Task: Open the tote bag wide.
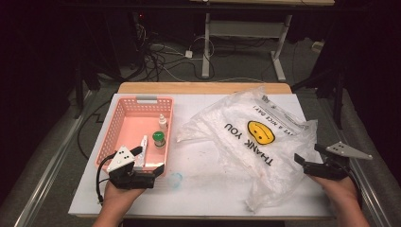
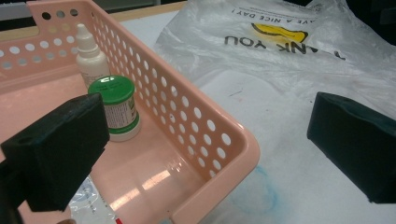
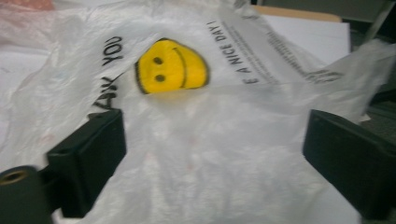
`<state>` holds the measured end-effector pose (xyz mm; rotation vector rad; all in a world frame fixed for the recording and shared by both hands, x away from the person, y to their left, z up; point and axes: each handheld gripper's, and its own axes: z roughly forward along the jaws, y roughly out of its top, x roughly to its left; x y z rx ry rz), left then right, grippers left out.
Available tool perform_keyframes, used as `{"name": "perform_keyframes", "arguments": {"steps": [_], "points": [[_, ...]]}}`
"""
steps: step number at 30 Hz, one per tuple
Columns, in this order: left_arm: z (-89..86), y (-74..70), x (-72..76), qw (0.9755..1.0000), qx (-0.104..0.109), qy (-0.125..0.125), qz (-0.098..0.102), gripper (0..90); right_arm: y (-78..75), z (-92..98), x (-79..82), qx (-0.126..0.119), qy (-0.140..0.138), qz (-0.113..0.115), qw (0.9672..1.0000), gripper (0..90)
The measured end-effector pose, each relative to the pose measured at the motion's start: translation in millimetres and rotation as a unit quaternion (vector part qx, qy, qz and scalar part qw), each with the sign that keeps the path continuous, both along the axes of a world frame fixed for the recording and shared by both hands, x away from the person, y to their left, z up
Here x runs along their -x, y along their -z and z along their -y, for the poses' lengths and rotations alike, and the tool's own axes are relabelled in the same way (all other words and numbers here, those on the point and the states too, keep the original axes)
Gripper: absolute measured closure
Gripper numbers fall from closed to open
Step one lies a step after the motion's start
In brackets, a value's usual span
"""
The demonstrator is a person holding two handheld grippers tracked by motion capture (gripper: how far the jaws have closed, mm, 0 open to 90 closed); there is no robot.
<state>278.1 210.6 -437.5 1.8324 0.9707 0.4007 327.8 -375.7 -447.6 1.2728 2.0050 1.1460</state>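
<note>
The plastic bag (image 1: 246,142) lies crumpled and mostly flat on the white table (image 1: 198,189), to the right of the pink basket (image 1: 113,137), its smiley face and "THANK YOU" print facing up. The right gripper (image 1: 312,156) sits at the bag's right edge with its jaws spread wide and nothing pinched; in the right gripper view the thin film lies between and ahead of the jaws without either pad pressing on it, so the bag rests loose on the table. The left gripper (image 1: 149,161) hovers at the basket's near right corner, jaws also wide apart, one over the inside and one outside the wall, gripping nothing. Inside the basket stand a green-capped jar (image 2: 116,107) and, just behind it, a small white dropper bottle (image 2: 89,56), with a clear flat packet (image 2: 91,205) lying near the front. Judging by this layout, the items appear to have been moved from the bag into the basket.
</note>
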Motion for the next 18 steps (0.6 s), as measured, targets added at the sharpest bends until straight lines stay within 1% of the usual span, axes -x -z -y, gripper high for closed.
{"name": "perform_keyframes", "arguments": {"steps": [1, 2, 4, 5, 6, 8, 9, 10, 12, 13, 15, 16, 17, 18], "points": [[-0.2, 0.5, 0.0, 1.0000, -0.003, 0.000, -0.003, 0.0, 1.0, -3.0, 0.5, -0.001, -0.003, -0.003, 1.0000, 1.8], [-0.2, 0.5, 0.0, 1.0000, -0.003, 0.000, -0.003, 0.0, 2.2, -8.1, 1.0, 0.001, -0.010, -0.007, 0.9999, 0.3], [-0.5, 0.5, 0.1, 1.0000, -0.002, 0.002, -0.004, 0.0, 3.0, -17.3, 2.0, 0.002, -0.019, -0.013, 0.9997, 0.2], [-0.5, 0.1, 0.3, 1.0000, 0.000, 0.003, -0.006, 0.0, 3.0, -17.3, 2.0, 0.002, -0.019, -0.013, 0.9997, 0.2], [-0.4, -1.1, 1.1, 0.9999, 0.006, 0.004, -0.008, 0.0, 1.5, -26.2, 1.6, 0.002, -0.029, -0.015, 0.9995, 0.2], [0.9, -3.0, 3.1, 1.0000, 0.007, 0.003, -0.004, 0.0, -0.8, -34.2, 0.7, 0.002, -0.037, -0.015, 0.9992, 0.2], [2.6, -4.5, 4.4, 1.0000, 0.004, 0.006, -0.002, 0.0, -2.3, -39.6, -0.5, 0.003, -0.042, -0.013, 0.9990, 0.2], [2.6, -4.5, 4.4, 1.0000, 0.004, 0.006, -0.002, 0.0, -2.3, -39.6, -0.5, 0.003, -0.042, -0.013, 0.9990, 0.2], [2.9, -4.8, 5.0, 1.0000, 0.001, 0.007, -0.001, 0.0, -4.4, -47.8, -2.9, 0.003, -0.048, -0.009, 0.9988, 0.2], [2.8, -4.6, 5.1, 1.0000, -0.001, 0.007, -0.002, 0.0, -6.4, -55.8, -5.6, 0.004, -0.052, -0.007, 0.9986, 0.2], [2.3, -3.8, 5.0, 1.0000, -0.001, 0.008, -0.004, 0.0, -7.6, -62.7, -8.6, 0.006, -0.058, -0.006, 0.9983, 0.2], [1.9, -3.3, 5.0, 1.0000, 0.002, 0.008, -0.004, 0.0, -7.6, -62.7, -8.6, 0.006, -0.058, -0.006, 0.9983, 0.2], [1.9, -3.0, 5.0, 1.0000, 0.002, 0.008, -0.004, 0.0, -9.0, -71.7, -13.1, 0.007, -0.066, -0.001, 0.9978, 0.2], [2.0, -2.8, 5.0, 1.0000, 0.001, 0.008, -0.003, 0.0, -9.0, -71.7, -13.1, 0.007, -0.066, -0.001, 0.9978, 0.2]]}}
